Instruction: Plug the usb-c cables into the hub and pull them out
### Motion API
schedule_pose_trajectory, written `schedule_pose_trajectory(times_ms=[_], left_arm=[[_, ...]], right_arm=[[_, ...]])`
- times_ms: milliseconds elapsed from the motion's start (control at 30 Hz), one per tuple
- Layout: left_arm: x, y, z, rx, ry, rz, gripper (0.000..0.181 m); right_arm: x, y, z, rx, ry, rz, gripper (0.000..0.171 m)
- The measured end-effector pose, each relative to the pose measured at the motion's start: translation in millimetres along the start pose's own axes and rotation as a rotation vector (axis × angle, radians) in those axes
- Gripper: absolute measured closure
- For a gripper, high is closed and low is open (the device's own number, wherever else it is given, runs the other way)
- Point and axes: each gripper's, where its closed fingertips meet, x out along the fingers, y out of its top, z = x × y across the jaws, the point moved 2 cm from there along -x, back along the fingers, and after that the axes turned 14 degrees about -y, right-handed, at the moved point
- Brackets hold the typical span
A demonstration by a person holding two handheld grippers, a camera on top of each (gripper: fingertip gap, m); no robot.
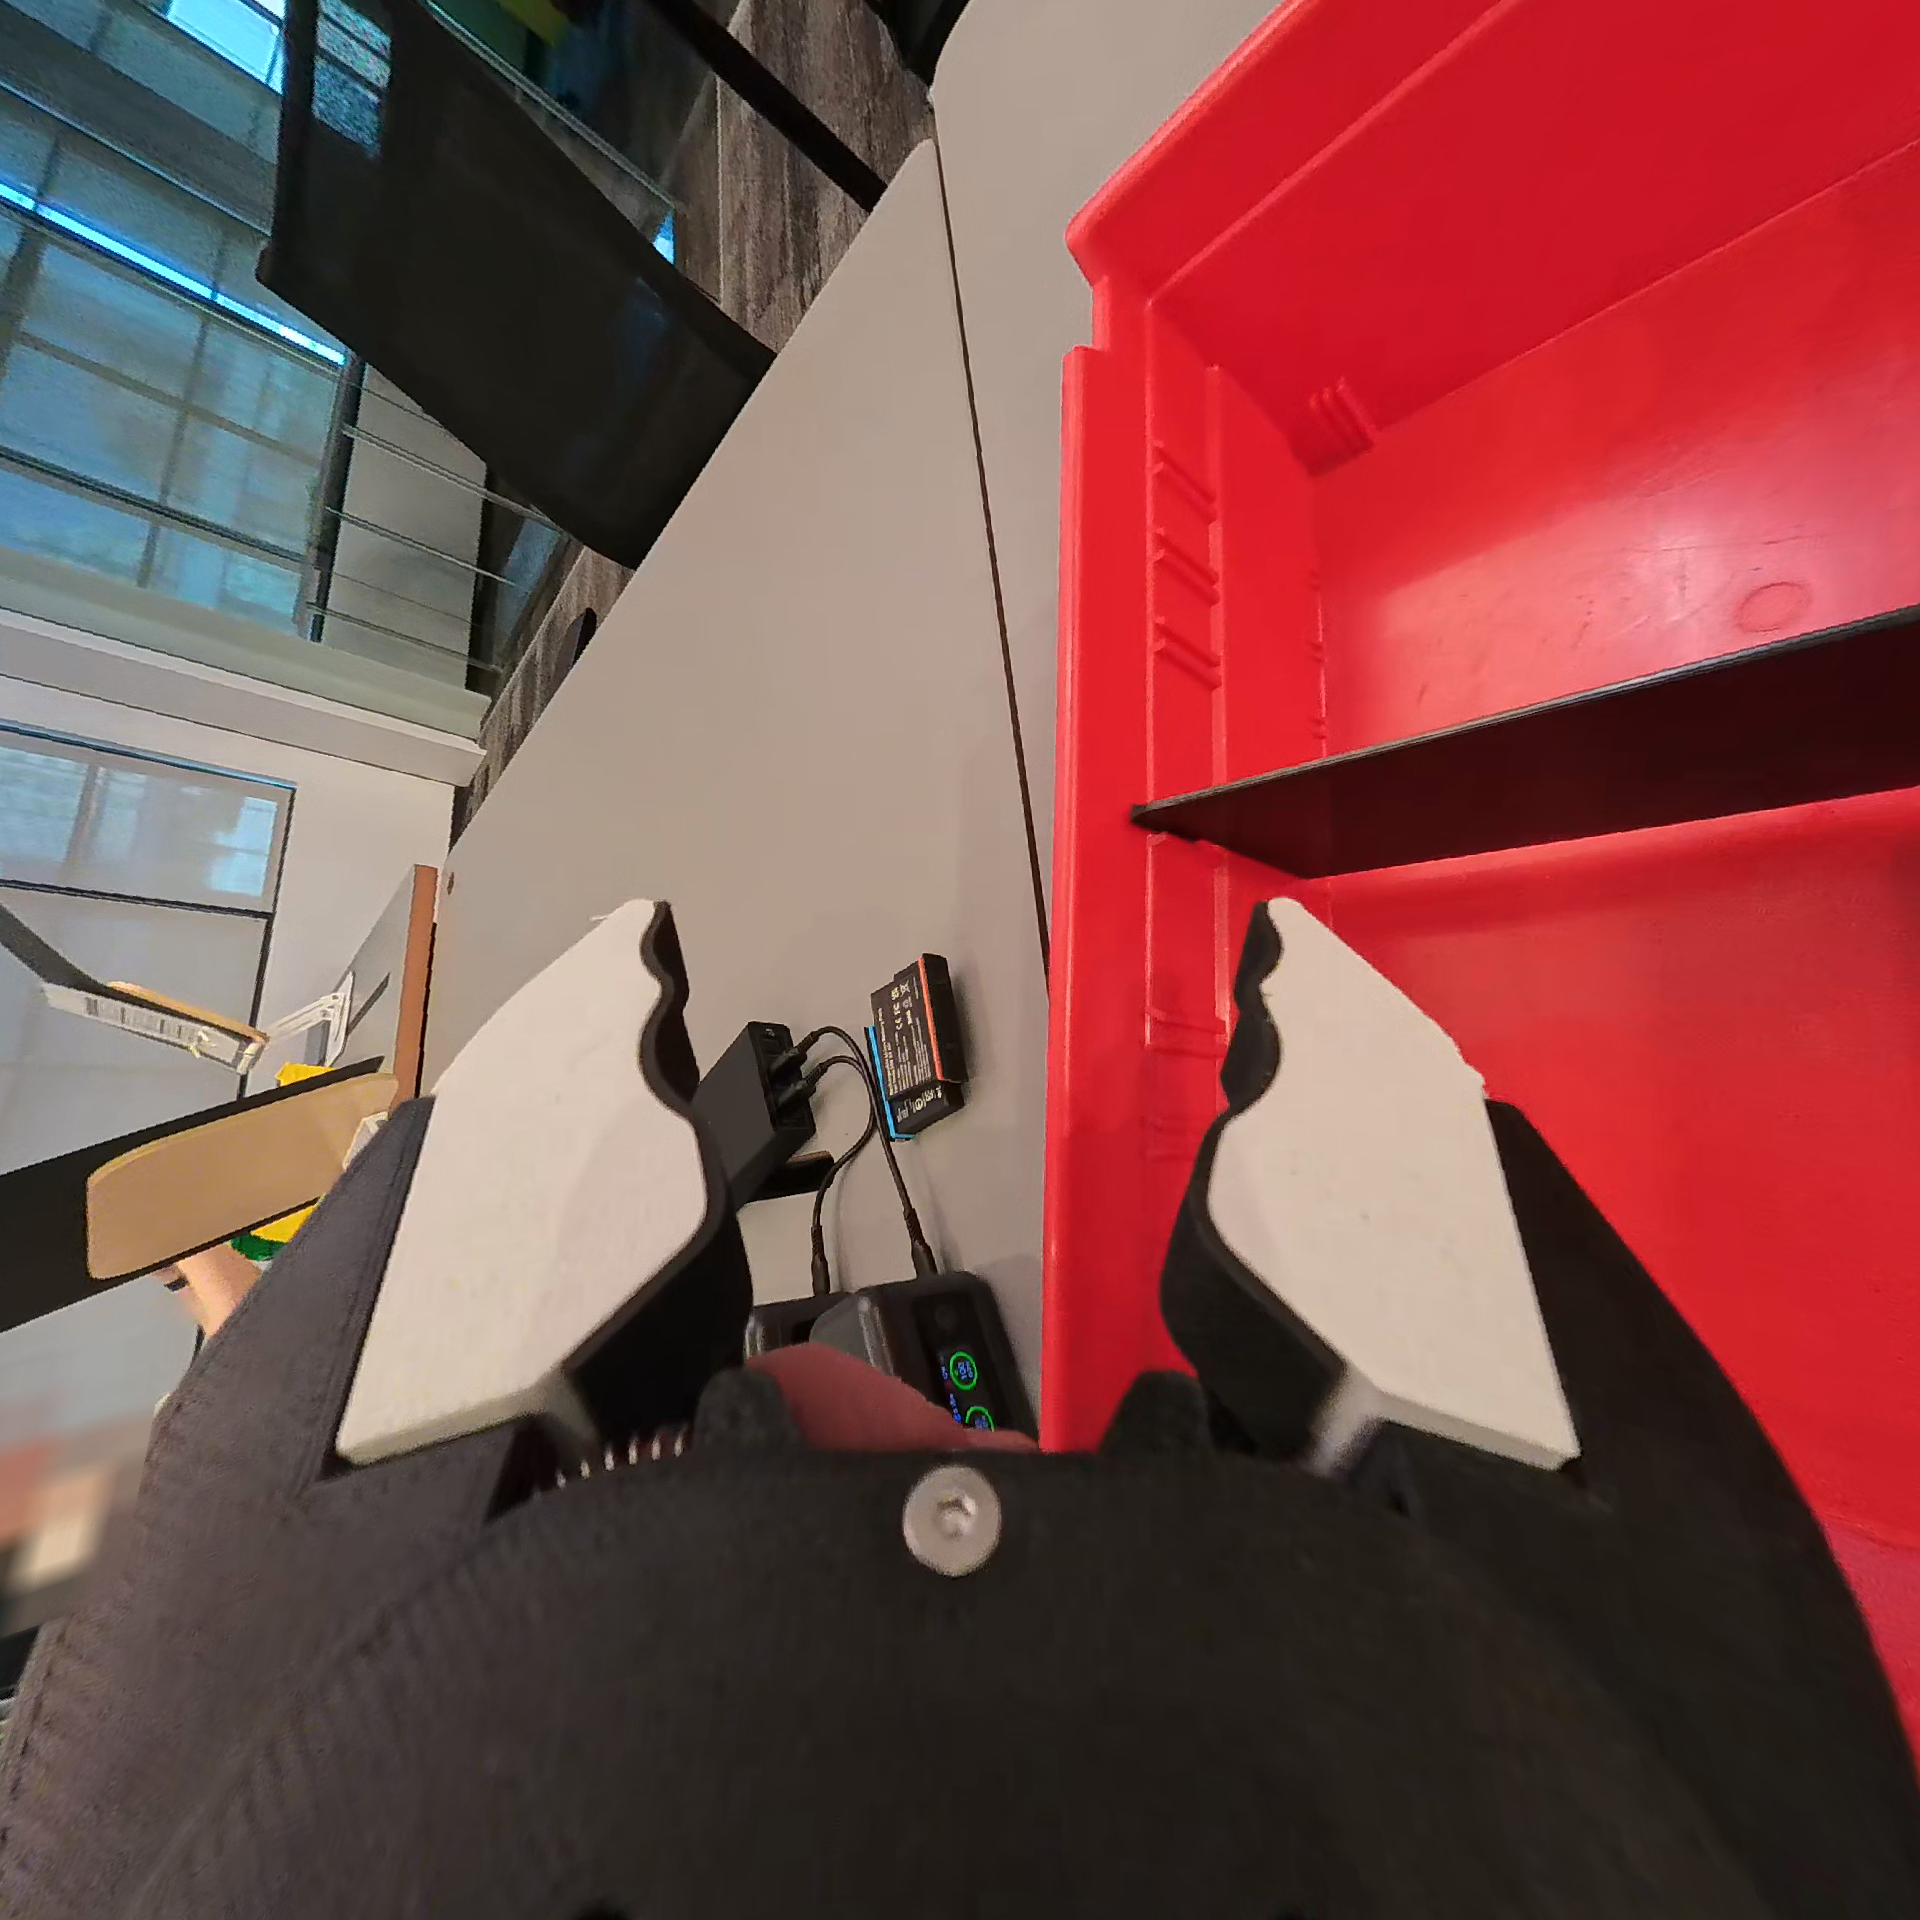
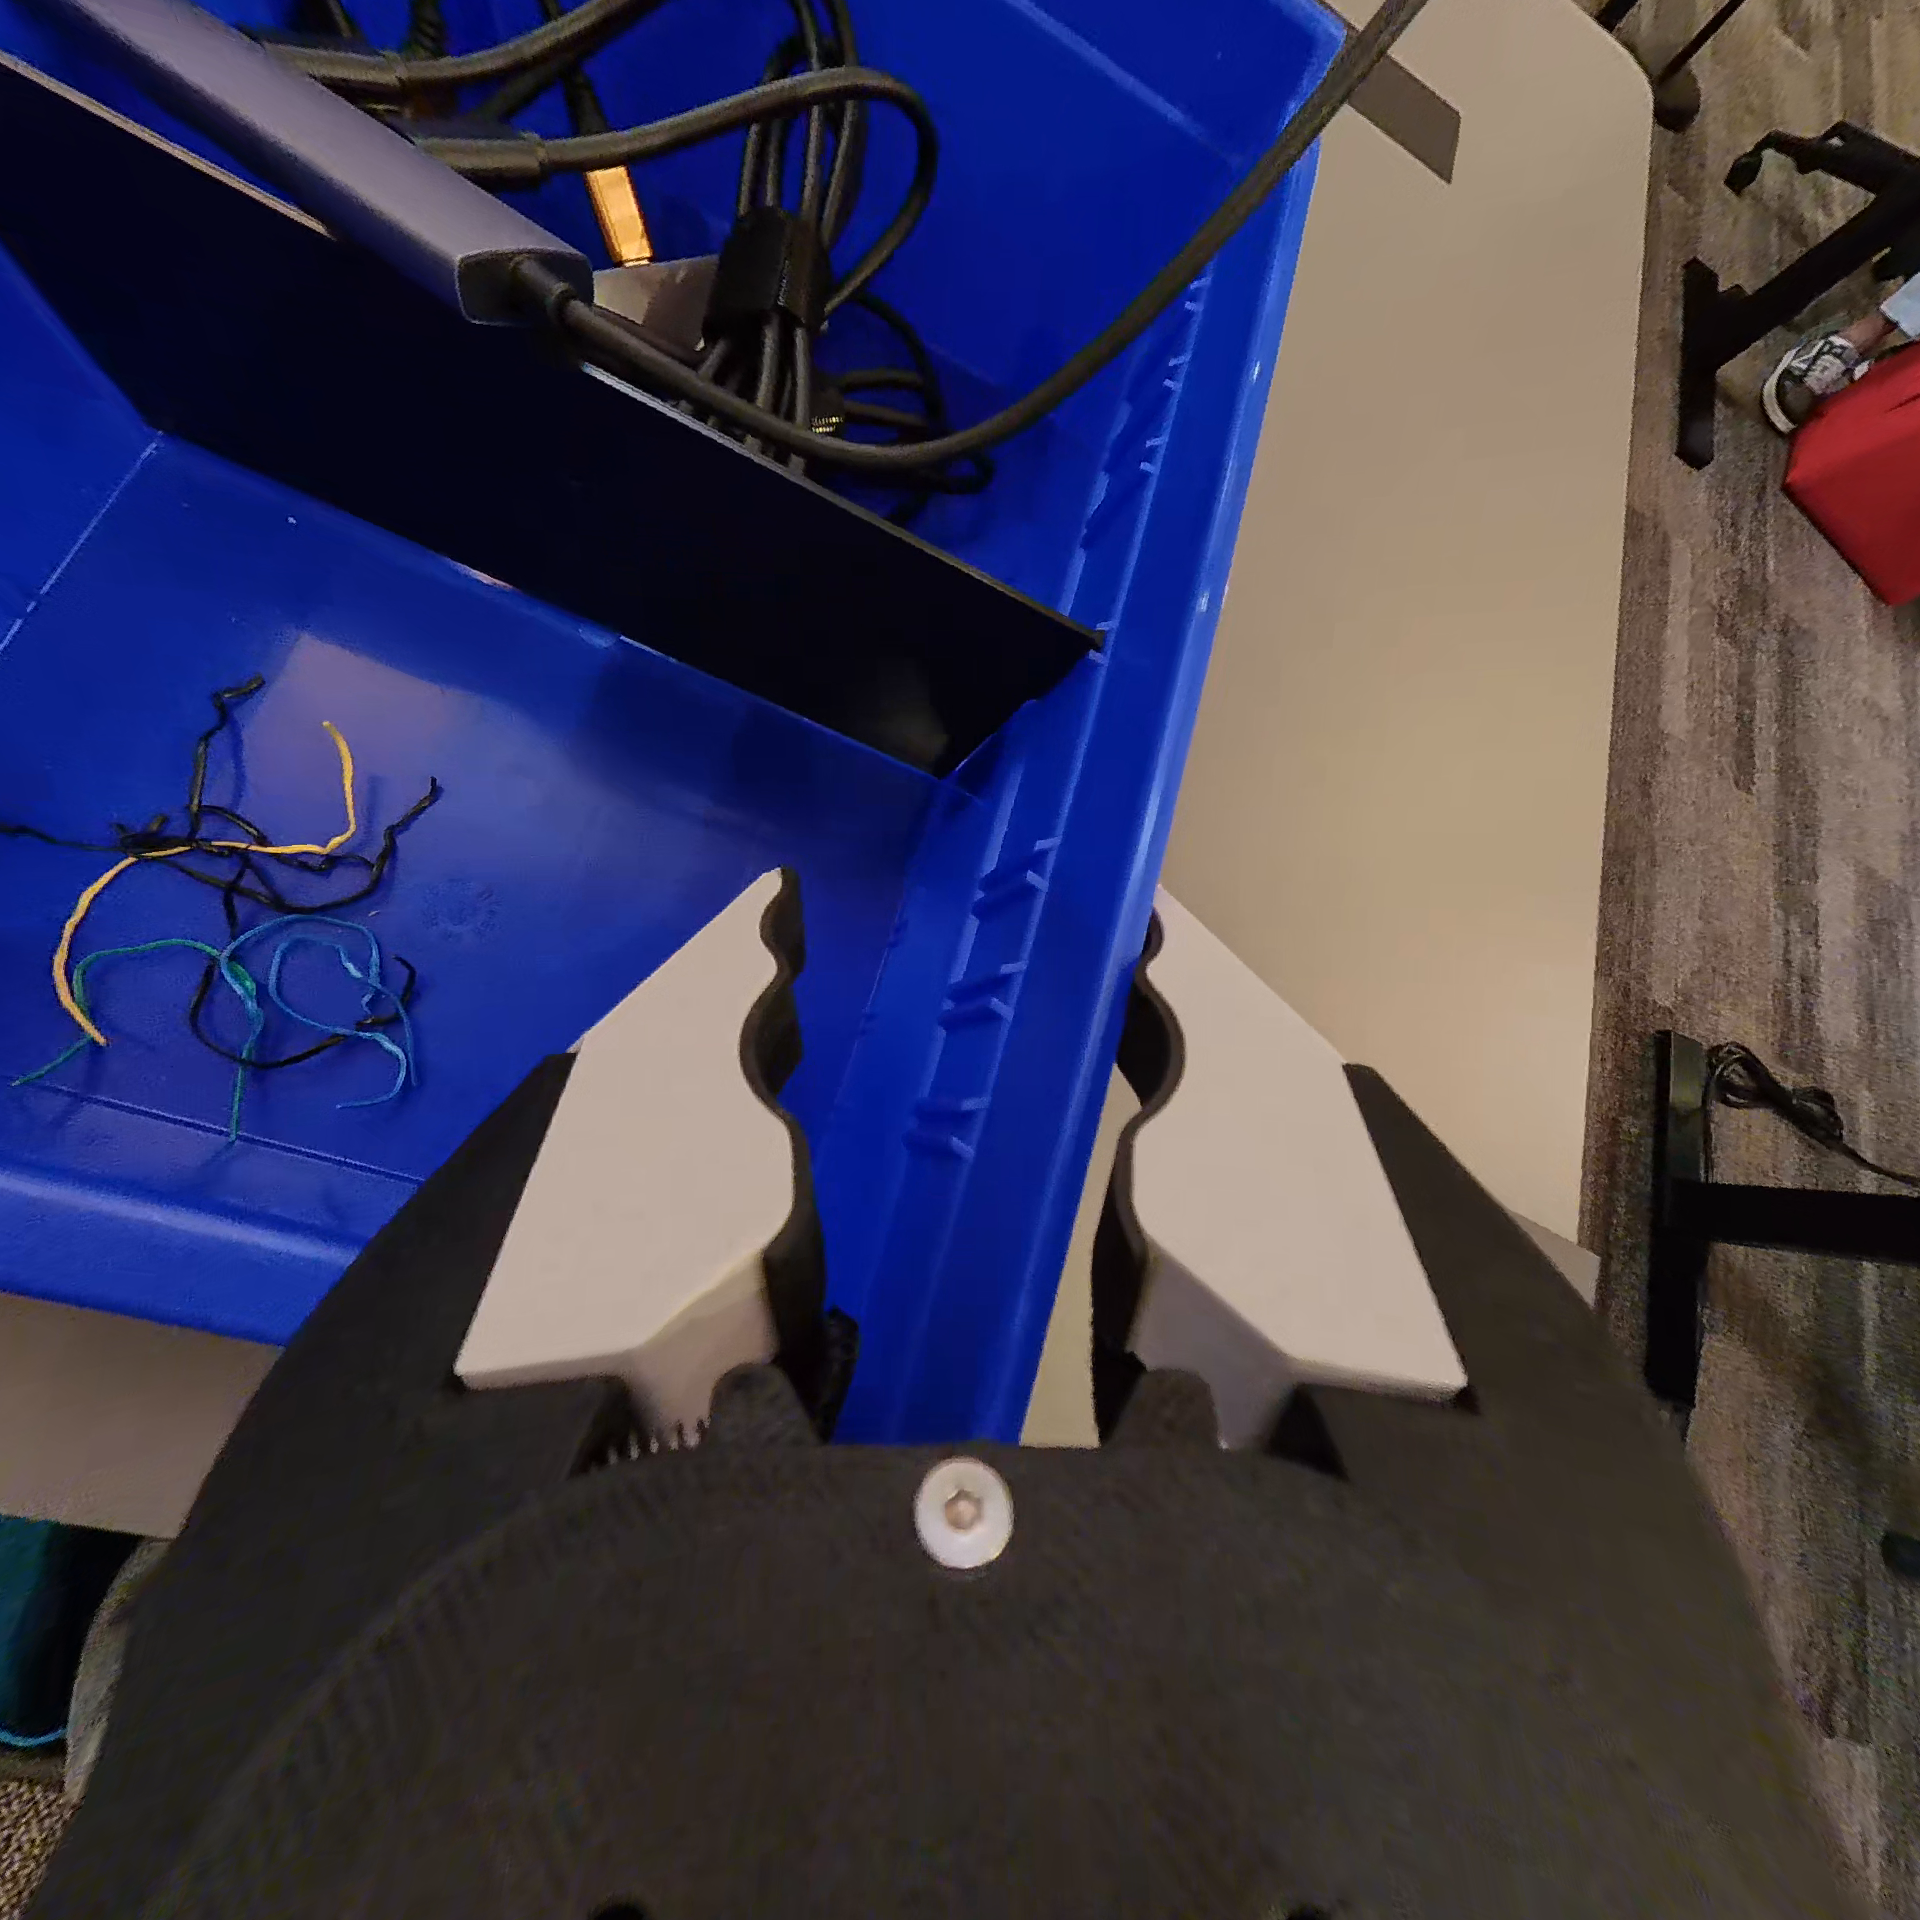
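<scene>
In the right wrist view a grey hub lies in the far compartment of a blue bin, among dark USB-C cables; one cable is plugged into its end. My right gripper straddles the bin's right wall, one finger inside and one outside, and is closed on it. My left gripper is wide open and empty, held between a grey table and a red bin. The view is rolled sideways.
A black divider splits the blue bin; loose coloured threads lie in its near compartment. The red bin has its own black divider. On the table sit a black charger with two cables, batteries and a device with green lights. The grippers' ends are close to 90 cm from one another.
</scene>
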Motion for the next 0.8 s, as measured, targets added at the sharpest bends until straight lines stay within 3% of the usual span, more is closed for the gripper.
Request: schedule_pose_trajectory(times_ms=[167, 367, 500, 800], left_arm=[[14.9, -15.2, 1.3, -0.047, -0.053, -0.038, 0.082], [33.4, -41.0, 13.5, -0.151, -0.224, -0.114, 0.1], [43.2, -54.3, 37.8, -0.173, -0.409, -0.138, 0.145], [27.1, -39.6, 60.7, -0.238, -0.635, -0.072, 0.17]], right_arm=[[1.7, 6.8, -6.3, -0.012, 0.014, 0.012, 0.114], [1.5, 16.4, -15.0, -0.02, 0.048, 0.035, 0.129], [0.6, 26.1, -27.2, -0.006, 0.104, 0.062, 0.135], [-4.3, 50.6, -64.1, 0.012, 0.204, 0.1, 0.137]])
